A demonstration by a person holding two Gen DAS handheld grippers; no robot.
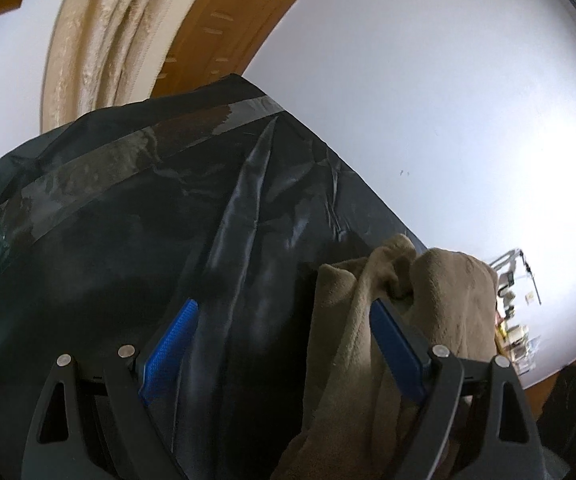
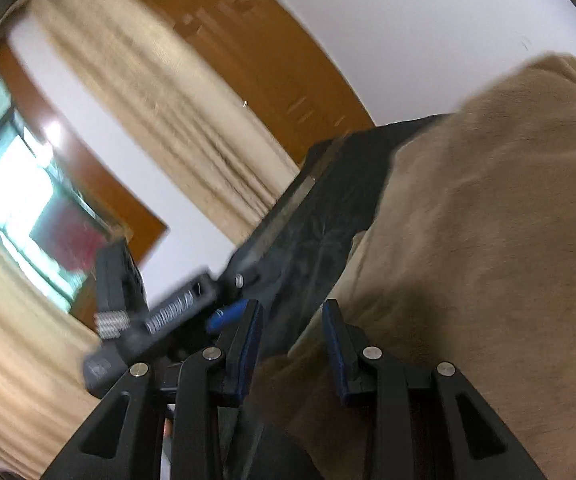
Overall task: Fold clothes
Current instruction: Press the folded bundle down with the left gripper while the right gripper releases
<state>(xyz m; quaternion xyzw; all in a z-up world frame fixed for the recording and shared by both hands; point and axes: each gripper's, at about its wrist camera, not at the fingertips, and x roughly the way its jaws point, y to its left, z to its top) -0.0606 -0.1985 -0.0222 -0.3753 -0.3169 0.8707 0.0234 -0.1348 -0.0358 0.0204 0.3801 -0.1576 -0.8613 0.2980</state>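
Observation:
A tan fleece garment lies bunched on a black plastic-covered table. My left gripper is open wide; the cloth drapes over and around its right finger, the left finger is over bare black plastic. In the right wrist view the same tan garment fills the right side. My right gripper is open, with the garment's edge between its fingers. The left gripper's body shows just left of it.
The black table edge runs diagonally. Beige curtains, wood trim and a window lie beyond. White wall is behind the table; small clutter sits at far right.

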